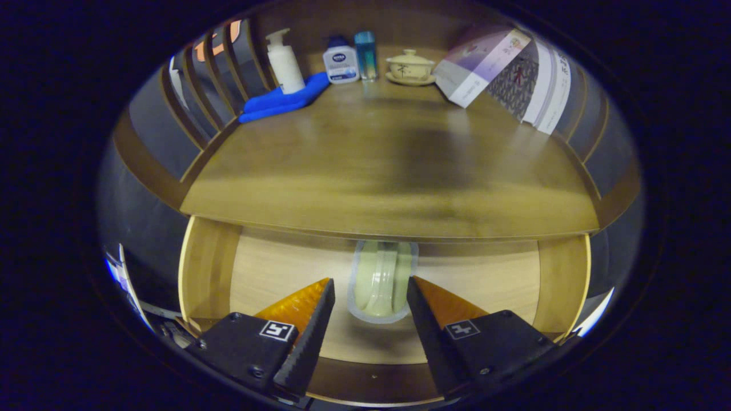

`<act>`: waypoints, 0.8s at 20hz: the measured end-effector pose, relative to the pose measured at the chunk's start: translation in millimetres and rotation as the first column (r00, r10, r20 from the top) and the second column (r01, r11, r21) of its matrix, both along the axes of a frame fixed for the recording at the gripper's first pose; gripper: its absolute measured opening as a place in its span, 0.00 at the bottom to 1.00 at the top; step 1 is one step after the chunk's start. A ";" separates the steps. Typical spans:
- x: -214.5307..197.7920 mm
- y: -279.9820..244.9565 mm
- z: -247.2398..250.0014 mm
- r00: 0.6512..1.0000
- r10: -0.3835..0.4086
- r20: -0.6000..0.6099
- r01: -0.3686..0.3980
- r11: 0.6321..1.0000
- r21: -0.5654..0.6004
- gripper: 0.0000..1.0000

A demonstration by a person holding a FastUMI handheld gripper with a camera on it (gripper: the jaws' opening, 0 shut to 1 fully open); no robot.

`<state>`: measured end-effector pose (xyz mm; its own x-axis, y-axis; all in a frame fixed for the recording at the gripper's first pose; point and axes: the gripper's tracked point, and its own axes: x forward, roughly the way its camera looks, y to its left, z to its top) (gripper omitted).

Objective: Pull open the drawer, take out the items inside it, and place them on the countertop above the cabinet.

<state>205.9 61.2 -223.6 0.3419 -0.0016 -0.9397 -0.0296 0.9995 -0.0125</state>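
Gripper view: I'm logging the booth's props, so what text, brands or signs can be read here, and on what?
"NIVEA": on the small white bottle at the back of the countertop.
Leaning books: print too blurred to read.
Lidded cup: a dark mark, unreadable.
Fingers: square coded markers, no words; the gripper is open, flanking the sealed packet in the drawer.

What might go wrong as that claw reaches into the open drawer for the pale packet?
The pale packet lies flat on the drawer floor, partly under the countertop edge, so the open hand-held gripper may slide over it or bump that edge when lifting. The packet looks soft, so a hard squeeze might crush it.
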 end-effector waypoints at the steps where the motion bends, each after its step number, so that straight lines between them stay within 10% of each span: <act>1: 2.8 -0.6 -4.0 1.000 -0.006 -0.009 0.006 1.000 -0.004 0.80; 5: 9.9 -6.8 -15.7 0.999 -0.042 -0.017 0.042 0.999 -0.022 0.71; 12: 6.1 -8.8 -30.7 0.994 -0.084 -0.068 0.085 0.996 0.013 0.26; 16: -5.2 -6.0 -20.4 0.996 -0.057 -0.063 0.061 0.996 0.062 0.24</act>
<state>200.7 55.2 -244.0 0.2845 0.0402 -0.9578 0.0309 0.9982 0.0510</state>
